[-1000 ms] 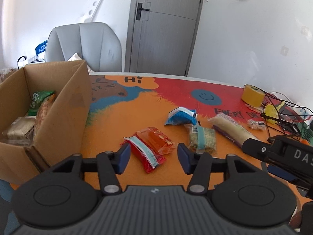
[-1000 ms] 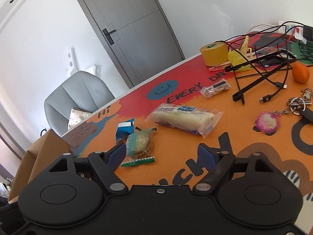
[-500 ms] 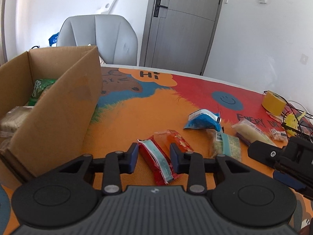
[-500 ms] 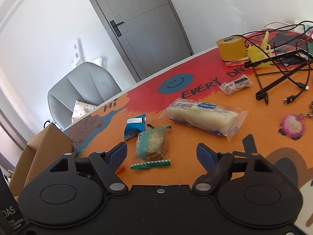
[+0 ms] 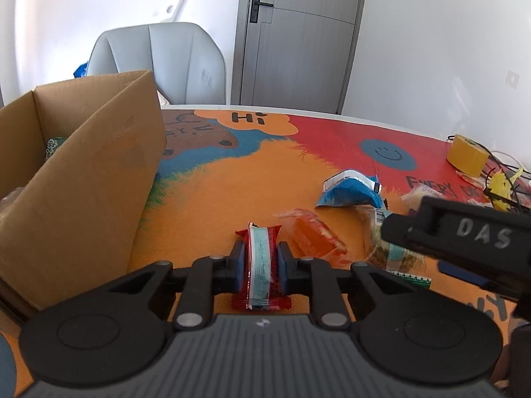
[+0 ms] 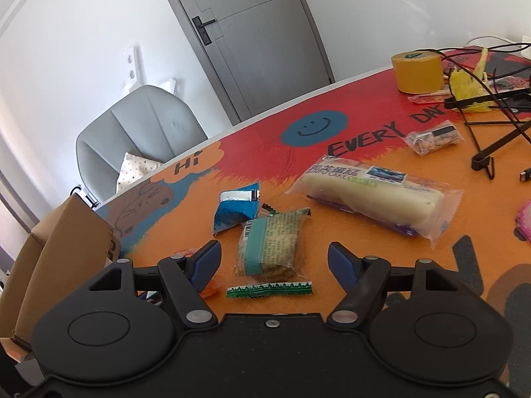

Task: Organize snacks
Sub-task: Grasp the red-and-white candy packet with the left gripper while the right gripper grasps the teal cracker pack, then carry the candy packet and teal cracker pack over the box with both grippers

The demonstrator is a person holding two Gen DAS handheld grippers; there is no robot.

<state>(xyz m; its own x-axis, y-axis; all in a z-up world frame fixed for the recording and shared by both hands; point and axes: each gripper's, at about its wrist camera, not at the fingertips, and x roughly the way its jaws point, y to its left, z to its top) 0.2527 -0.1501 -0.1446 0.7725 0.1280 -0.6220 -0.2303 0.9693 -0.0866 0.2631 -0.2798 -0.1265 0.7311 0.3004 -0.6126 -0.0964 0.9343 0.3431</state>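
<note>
My left tongs (image 5: 261, 263) have just gone from wide open to clamped on the red snack bar (image 5: 261, 262); both pads press its sides and it sits on the mat right between them. So pick one is secured, next is carrying it to the cardboard box (image 5: 83, 179) off to the left tongs' left, which already holds snacks.

My right tongs (image 6: 273, 260) have crept forward and are closing around the green-banded cake pack (image 6: 270, 242), pack between the jaws, pads not touching yet.

Left view alone shows the grip, the box interior, and the orange packet (image 5: 313, 235) just right of the pads. Right view alone shows the long white cake roll (image 6: 375, 195) and small clear packet (image 6: 433, 136) ahead-right. The blue packet (image 6: 237, 207) shows in both.
</note>
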